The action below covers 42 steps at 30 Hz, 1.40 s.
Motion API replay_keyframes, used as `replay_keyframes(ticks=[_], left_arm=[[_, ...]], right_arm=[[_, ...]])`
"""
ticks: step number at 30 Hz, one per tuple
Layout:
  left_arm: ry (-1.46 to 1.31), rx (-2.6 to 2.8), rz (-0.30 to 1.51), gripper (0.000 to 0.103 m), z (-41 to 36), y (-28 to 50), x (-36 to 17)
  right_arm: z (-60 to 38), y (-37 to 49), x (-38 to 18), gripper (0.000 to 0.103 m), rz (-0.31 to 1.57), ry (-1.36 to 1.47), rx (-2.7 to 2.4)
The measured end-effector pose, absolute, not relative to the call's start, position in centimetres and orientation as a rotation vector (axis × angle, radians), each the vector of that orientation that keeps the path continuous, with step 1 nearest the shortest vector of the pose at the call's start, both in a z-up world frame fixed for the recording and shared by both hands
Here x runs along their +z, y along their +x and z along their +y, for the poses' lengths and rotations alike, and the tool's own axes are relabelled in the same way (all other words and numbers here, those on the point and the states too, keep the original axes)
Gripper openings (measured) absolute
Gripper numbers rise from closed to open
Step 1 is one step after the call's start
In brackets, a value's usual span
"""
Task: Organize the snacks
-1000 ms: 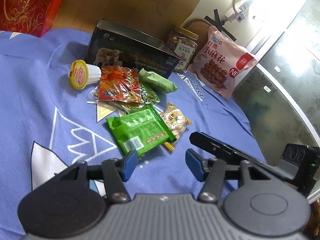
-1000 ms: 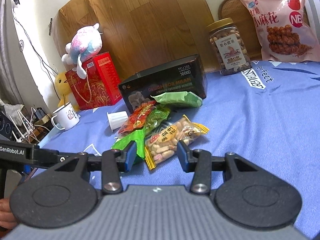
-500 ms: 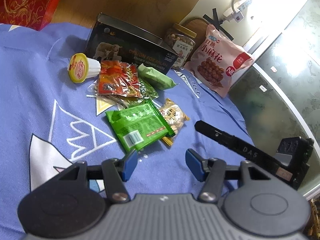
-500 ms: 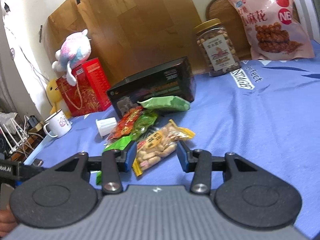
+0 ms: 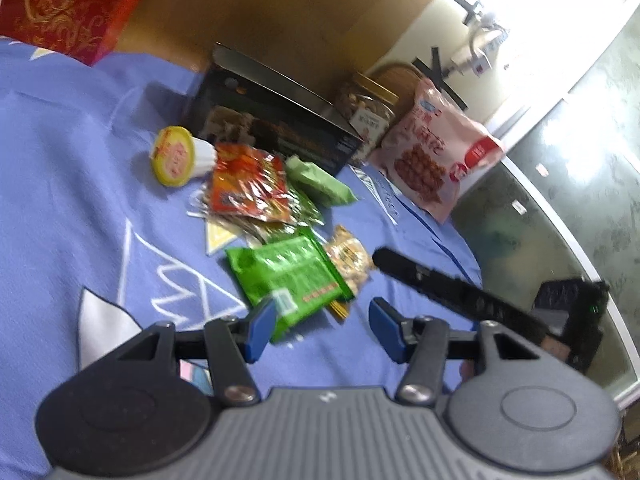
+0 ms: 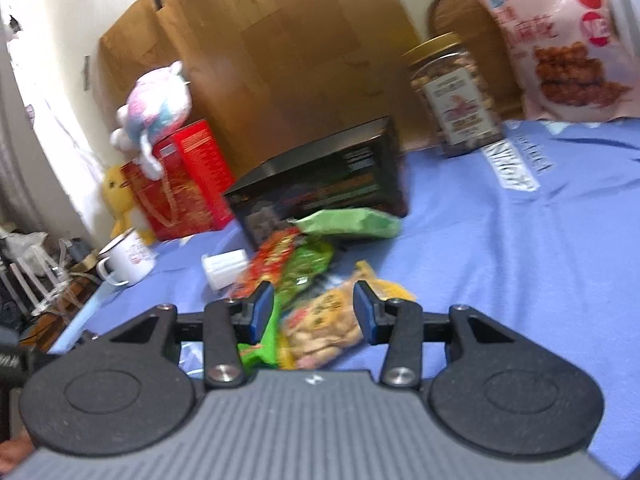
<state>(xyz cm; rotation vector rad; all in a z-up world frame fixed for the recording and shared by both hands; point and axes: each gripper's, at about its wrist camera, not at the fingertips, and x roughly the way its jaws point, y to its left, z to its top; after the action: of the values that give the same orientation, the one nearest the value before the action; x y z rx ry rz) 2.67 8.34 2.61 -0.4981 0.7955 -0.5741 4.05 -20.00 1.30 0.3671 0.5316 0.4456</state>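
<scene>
While the peanut packet point(image 6: 320, 326) lies between them, right gripper point(image 6: 314, 308) fingers apart (untouching), left gripper point(image 5: 324, 328) parted, empty.

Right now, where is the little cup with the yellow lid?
The jelly cup lies on its side on the blue cloth, left of the red snack packet, near the black box.

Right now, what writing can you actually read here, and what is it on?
"NE", cut off: red circle on the pink snack bag.
Too blurred to read: the bag's Chinese characters, jar label, black box, blue cloth lettering, green packet.
</scene>
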Motion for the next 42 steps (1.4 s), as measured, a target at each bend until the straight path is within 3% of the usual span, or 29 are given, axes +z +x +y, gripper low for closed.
replay_keyframes(ticks=[5,6,8,10,17,22,30,33,42], left_arm=[[-0.524,-0.564,0.853,0.049,8.4,4.1,0.8],[-0.53,-0.568,0.865,0.045,8.2,4.3,0.4],[-0.54,-0.573,0.882,0.04,8.0,4.5,-0.4],[-0.539,-0.572,0.874,0.04,8.1,4.4,-0.5],[-0.512,-0.582,0.855,0.043,8.4,3.8,0.2],[-0.489,-0.598,0.839,0.05,8.1,3.8,0.7],[-0.481,-0.587,0.812,0.05,7.8,4.4,1.7],[-0.468,-0.589,0.817,0.05,7.6,4.4,1.7],[-0.466,-0.586,0.833,0.05,7.6,4.4,1.3]], right_arm=[[-18.0,4.3,0.6,0.045,0.575,0.329,0.494],[-17.7,4.4,0.4,0.044,0.588,0.328,0.501],[-17.0,4.4,-0.1,0.03,0.621,0.326,0.536],[-16.2,3.9,-0.6,0.029,0.66,0.31,0.571],[-16.0,2.0,-0.4,0.03,0.659,0.279,0.569],[-15.7,1.6,0.1,0.031,0.65,0.271,0.564],[-15.4,0.5,0.4,0.037,0.602,0.194,0.527],[-15.3,0.3,0.4,0.046,0.591,0.17,0.511],[-14.7,-0.1,0.5,0.047,0.581,0.139,0.511]])
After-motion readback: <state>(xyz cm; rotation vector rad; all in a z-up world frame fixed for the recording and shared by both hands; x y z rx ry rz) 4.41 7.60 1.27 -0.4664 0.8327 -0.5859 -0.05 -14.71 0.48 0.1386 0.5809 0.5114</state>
